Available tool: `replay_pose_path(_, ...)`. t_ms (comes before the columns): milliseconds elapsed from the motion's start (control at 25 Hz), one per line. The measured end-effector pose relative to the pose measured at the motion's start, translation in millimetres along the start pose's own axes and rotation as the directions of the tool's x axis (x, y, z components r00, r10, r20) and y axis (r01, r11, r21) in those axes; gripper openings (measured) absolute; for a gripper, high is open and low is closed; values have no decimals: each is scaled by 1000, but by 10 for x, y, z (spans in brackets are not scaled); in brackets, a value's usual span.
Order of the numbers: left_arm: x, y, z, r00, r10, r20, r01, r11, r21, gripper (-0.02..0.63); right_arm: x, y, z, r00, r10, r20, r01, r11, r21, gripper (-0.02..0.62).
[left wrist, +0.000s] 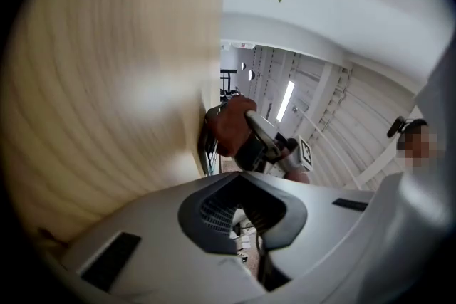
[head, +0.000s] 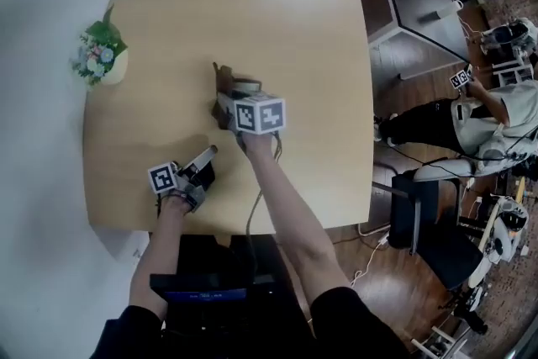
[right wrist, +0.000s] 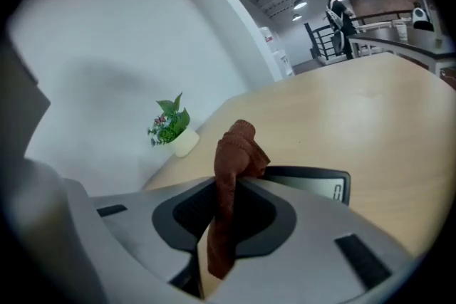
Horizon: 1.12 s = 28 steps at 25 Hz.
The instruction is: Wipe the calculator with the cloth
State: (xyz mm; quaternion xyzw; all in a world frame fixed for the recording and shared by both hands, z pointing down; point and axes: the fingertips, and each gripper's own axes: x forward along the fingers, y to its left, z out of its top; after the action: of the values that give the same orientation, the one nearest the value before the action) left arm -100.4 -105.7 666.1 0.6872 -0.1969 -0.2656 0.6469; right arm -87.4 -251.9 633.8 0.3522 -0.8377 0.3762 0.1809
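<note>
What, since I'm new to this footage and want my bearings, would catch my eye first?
The brown cloth pinched in the right claw stands out, held up close to the calculator near the middle of the pale wooden table. Next comes the small potted flower plant at the table's left edge, by the white wall. The left claw lies shut and empty near the front edge.

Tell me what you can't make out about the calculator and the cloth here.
- Keys of the calculator: in the right gripper view, covered by the right gripper; in the head view, under the gripper and the cloth.
- Display reading: too small and blurred.
- Cloth touching calculator or not: no view settles it.
</note>
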Motion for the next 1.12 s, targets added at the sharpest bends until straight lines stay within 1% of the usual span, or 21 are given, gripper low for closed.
replay_pose_path(80, 0, -21, 20, 999, -30, 24, 31, 999, -39, -3, 176, -83, -15, 998, -14, -62, 12, 1000, -29, 57)
replay_pose_path(120, -5, -18, 7, 999, -34, 29, 35, 998, -48, 2, 198, -138, -47, 996, -25, -83, 22, 999, -37, 57)
replay_pose_path(200, -11, -5, -8, 999, -32, 30, 34, 998, -49, 2, 145, -264, -76, 994, -48, -100, 45, 998, -39, 57)
replay_pose_path(320, -20, -5, 21, 999, -28, 27, 29, 999, -44, 2, -59, -491, -67, 991, -96, -88, 94, 995, -23, 57)
replay_pose_path(400, -30, 1, 23, 999, -25, 27, 26, 999, -45, 3, -230, -691, -98, 986, -147, -83, 145, 989, -26, 57)
replay_pose_path(480, -31, 7, 18, 999, -25, 28, 26, 999, -44, 3, -442, -925, -140, 974, -211, -82, 209, 977, -34, 60)
replay_pose_path(560, -26, 0, 17, 999, -24, 29, 25, 999, -44, 2, -694, -1147, -159, 956, -284, -74, 282, 958, -45, 58)
replay_pose_path(640, -21, -9, 17, 999, -24, 27, 25, 999, -42, 3, -912, -1245, -134, 943, -331, -45, 329, 943, -47, 58)
replay_pose_path(680, -17, -11, 17, 999, -25, 25, 26, 999, -41, 3, -967, -1208, -95, 944, -328, -24, 327, 944, -46, 58)
replay_pose_path(720, -13, -13, 17, 999, -26, 25, 27, 999, -40, 4, -965, -1103, -44, 954, -301, -2, 300, 953, -48, 58)
replay_pose_path(760, -11, -18, 16, 999, -27, 25, 28, 999, -42, 5, -900, -929, 9, 968, -249, 15, 249, 967, -52, 58)
replay_pose_path(840, -18, -27, 20, 999, -26, 29, 28, 998, -48, 6, -627, -459, 86, 995, -100, 26, 101, 993, -65, 58)
replay_pose_path(880, -21, -26, 23, 999, -26, 32, 28, 998, -50, 6, -456, -232, 98, 999, -31, 16, 32, 997, -76, 58)
replay_pose_path(920, -22, -25, 24, 999, -26, 36, 28, 998, -51, 5, -286, -53, 90, 1000, 17, -3, -17, 996, -90, 58)
replay_pose_path(960, -21, -25, 26, 999, -27, 41, 29, 998, -51, 5, -132, 59, 71, 999, 40, -26, -43, 994, -102, 58)
replay_pose_path(1000, -19, -29, 27, 999, -29, 46, 31, 998, -51, 5, -3, 103, 43, 998, 43, -49, -48, 993, -108, 58)
replay_pose_path(1040, -17, -35, 26, 998, -29, 51, 32, 998, -52, 5, 91, 84, 6, 997, 29, -73, -36, 994, -106, 58)
replay_pose_path(1120, -16, -41, 20, 998, -29, 59, 32, 998, -53, 3, 158, -79, -73, 993, -26, -111, 16, 995, -94, 58)
